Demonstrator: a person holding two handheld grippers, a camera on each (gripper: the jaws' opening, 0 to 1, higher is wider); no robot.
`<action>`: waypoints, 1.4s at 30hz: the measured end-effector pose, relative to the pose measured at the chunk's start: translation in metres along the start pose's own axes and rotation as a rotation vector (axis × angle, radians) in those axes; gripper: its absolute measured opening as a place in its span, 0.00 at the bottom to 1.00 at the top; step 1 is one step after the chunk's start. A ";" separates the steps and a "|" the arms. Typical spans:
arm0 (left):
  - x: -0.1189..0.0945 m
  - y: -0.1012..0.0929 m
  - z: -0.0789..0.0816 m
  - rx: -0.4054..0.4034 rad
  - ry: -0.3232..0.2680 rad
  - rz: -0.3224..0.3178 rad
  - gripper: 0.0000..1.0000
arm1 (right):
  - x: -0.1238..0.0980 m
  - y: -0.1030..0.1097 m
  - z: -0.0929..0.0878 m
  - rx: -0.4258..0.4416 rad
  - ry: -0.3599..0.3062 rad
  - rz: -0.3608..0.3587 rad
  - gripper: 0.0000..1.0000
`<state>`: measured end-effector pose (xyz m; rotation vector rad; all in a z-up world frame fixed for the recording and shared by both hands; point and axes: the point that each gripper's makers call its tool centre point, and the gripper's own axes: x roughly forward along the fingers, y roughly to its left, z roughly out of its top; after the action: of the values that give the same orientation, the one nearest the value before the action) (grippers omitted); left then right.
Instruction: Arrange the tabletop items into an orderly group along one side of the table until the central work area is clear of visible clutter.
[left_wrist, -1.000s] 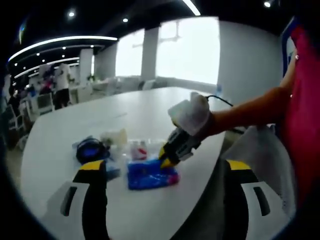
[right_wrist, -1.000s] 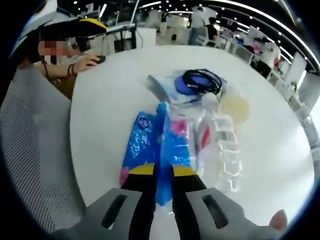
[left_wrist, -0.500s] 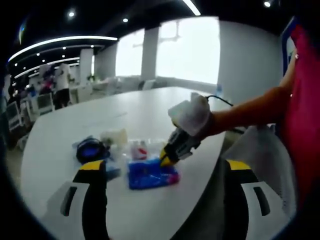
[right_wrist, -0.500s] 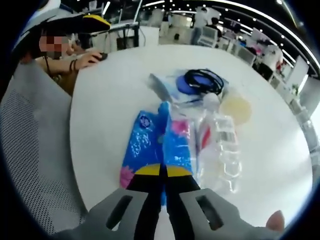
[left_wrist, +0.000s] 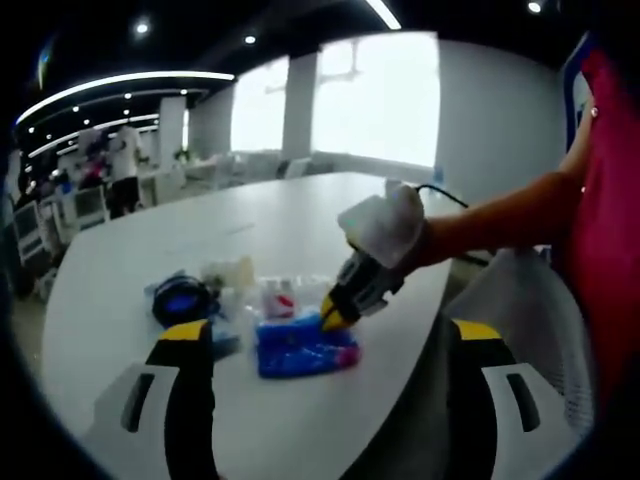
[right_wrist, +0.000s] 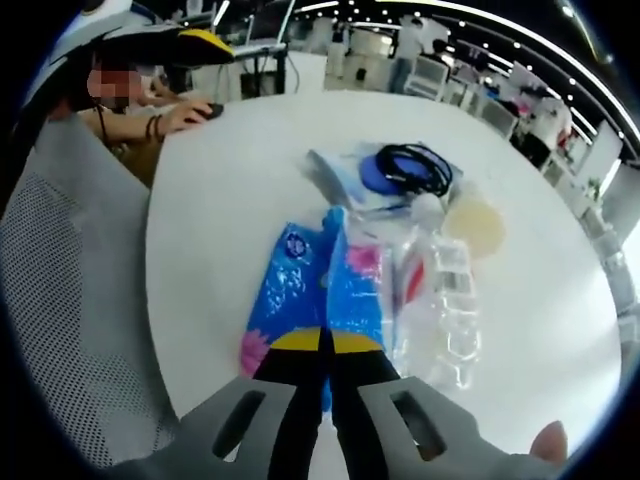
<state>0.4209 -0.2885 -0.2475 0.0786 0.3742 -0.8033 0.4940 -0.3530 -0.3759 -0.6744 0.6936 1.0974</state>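
1. One second ago my right tongs (right_wrist: 325, 345) stood a little open over the near edge of the blue packet (right_wrist: 300, 290). Now the two jaws are pressed together on a raised fold of that packet, so I judge that I have a grip on it.

2. My left tongs (left_wrist: 325, 345) have not changed: the jaws are wide apart, hold nothing, and hang above the near edge of the worktop (left_wrist: 290, 225).

3. The things have not moved. Counting from the blue packet: the clear plastic bottle (right_wrist: 440, 305) lies touching its side, the pale round lid (right_wrist: 472, 222) is just beyond the bottle, and the coiled black cable (right_wrist: 408, 165) on its clear bag lies beyond the packet, farther from me.

4. In the left gripper view the packet lies near the worktop edge, on my side.

5. I think the items are already in one group, so only a small shift of the packet remains to tidy it.
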 end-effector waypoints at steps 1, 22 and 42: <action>0.000 0.000 0.000 0.000 0.001 -0.001 0.94 | 0.000 0.000 0.000 -0.005 0.001 0.001 0.01; 0.002 -0.003 -0.003 0.007 0.018 -0.009 0.94 | -0.021 0.009 0.018 -0.127 -0.027 0.023 0.01; 0.004 -0.009 -0.007 0.020 0.035 -0.035 0.94 | -0.070 -0.007 0.030 -0.181 -0.108 0.008 0.01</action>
<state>0.4152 -0.2962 -0.2544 0.1054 0.4009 -0.8415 0.4848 -0.3704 -0.3016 -0.7610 0.5090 1.2040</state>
